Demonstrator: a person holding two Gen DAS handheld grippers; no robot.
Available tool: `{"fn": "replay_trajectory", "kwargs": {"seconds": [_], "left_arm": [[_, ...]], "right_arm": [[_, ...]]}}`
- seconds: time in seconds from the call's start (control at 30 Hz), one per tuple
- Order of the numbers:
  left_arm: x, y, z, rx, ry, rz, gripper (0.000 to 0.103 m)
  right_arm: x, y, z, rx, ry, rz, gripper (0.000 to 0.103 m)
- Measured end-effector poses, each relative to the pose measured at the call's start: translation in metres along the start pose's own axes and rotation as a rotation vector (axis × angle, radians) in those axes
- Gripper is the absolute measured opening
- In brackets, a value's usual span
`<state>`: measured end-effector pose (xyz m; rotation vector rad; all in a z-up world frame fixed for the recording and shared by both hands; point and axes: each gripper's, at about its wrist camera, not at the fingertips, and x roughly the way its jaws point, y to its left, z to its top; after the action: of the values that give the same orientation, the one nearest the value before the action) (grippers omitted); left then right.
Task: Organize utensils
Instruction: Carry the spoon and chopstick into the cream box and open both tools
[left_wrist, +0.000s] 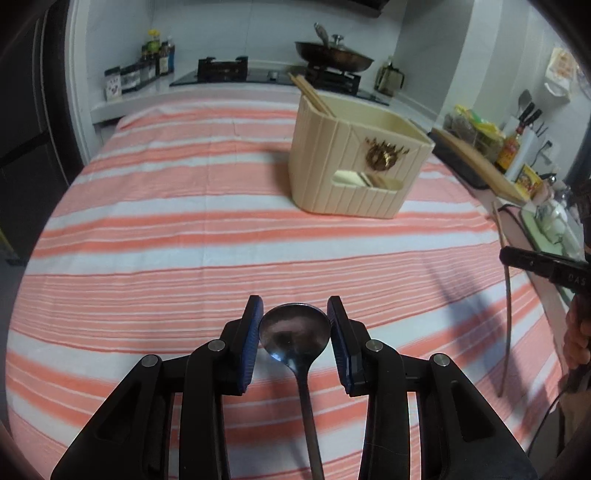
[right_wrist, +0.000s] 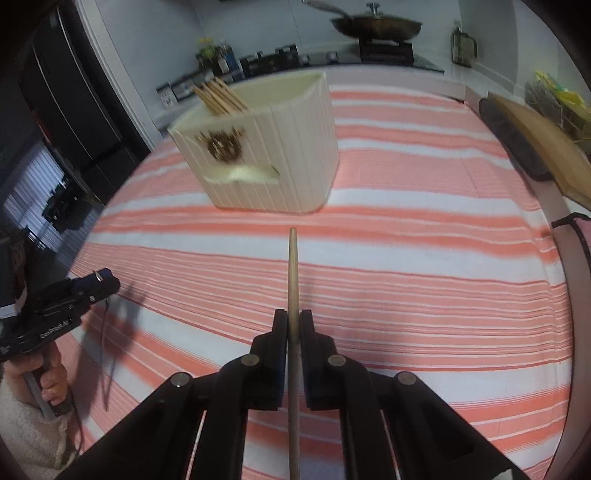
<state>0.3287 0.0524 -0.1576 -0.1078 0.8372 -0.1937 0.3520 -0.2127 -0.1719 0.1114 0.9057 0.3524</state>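
Note:
A cream utensil holder (left_wrist: 354, 162) stands on the striped cloth, with several wooden chopsticks (left_wrist: 312, 94) in its far compartment; it also shows in the right wrist view (right_wrist: 273, 147). My left gripper (left_wrist: 295, 334) holds a metal spoon (left_wrist: 295, 332) lifted above the cloth; its bowl sits between the fingers, which look apart, and the handle runs back under the gripper. My right gripper (right_wrist: 293, 325) is shut on a wooden chopstick (right_wrist: 293, 273) that points toward the holder. The right gripper (left_wrist: 543, 267) shows at the right edge of the left wrist view, the left gripper (right_wrist: 70, 299) at the left of the right wrist view.
The table is covered by a pink and white striped cloth (left_wrist: 184, 221). A stove with a lidded pan (left_wrist: 332, 55) and jars (left_wrist: 147, 66) stand behind it. A wooden cutting board (right_wrist: 535, 136) and bottles (left_wrist: 509, 147) lie to the right.

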Motion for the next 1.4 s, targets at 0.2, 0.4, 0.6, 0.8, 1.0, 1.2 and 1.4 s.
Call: {"fn": "replay_trajectory", "kwargs": {"seconds": [0.2, 0.4, 0.6, 0.8, 1.0, 1.2, 1.4], "left_arm": [[-0.043, -0.004, 0.001, 0.002, -0.085, -0.046, 0.036], [-0.064, -0.004, 0.004, -0.003, -0.131, -0.071, 0.036], [-0.077, -0.004, 0.016, -0.001, -0.152, -0.088, 0.036], [-0.1, -0.009, 0.062, 0.03, -0.19, -0.133, 0.036], [-0.136, -0.022, 0.155, 0.065, -0.345, -0.152, 0.036], [-0.112, -0.03, 0.242, -0.004, -0.483, -0.116, 0.036], [-0.012, -0.032, 0.261, -0.021, -0.387, -0.013, 0.036]], "right_arm": [[-0.077, 0.017, -0.003, -0.031, -0.172, 0.025, 0.007], [-0.111, 0.031, -0.011, -0.06, -0.303, 0.003, 0.007], [-0.114, 0.034, -0.006, -0.09, -0.367, 0.009, 0.007], [-0.113, 0.038, 0.022, -0.135, -0.406, 0.019, 0.007], [-0.122, 0.049, 0.096, -0.224, -0.551, 0.018, 0.007], [-0.105, 0.065, 0.174, -0.285, -0.736, -0.019, 0.007], [-0.015, 0.064, 0.205, -0.352, -0.636, -0.076, 0.007]]}}
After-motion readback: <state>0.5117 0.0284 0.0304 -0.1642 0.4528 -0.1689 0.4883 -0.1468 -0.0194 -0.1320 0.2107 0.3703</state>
